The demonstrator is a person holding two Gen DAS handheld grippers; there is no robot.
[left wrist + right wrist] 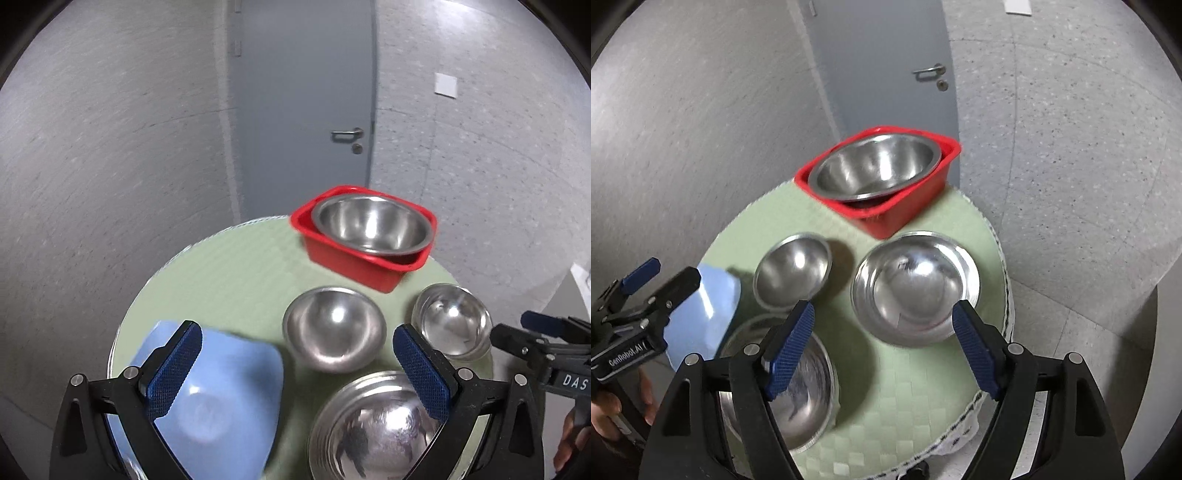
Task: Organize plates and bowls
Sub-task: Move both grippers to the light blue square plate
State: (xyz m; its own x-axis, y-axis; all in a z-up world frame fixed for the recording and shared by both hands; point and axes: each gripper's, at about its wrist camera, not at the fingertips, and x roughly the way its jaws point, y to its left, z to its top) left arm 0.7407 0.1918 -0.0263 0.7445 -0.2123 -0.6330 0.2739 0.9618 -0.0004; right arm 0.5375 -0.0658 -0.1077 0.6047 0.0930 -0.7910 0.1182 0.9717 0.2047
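- I see a round green woven table mat (pixel 905 398) filling the lower middle of both views.
- A red plastic tub (pixel 354 266) sits at the top, a big steel bowl (pixel 373 225) inside.
- My left gripper (pixel 297 373) and right gripper (pixel 882 350) both have jaws wide apart.
- A light blue bowl (pixel 229 398) lies lower left in the left view.
- Three shiny steel bowls (pixel 916 288) sit around the middle.

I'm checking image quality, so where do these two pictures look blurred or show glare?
Left wrist view: the blue bowl and red basin edges smear with motion blur. Right wrist view: glare spots on the steel bowls, and fisheye bending curves the door.
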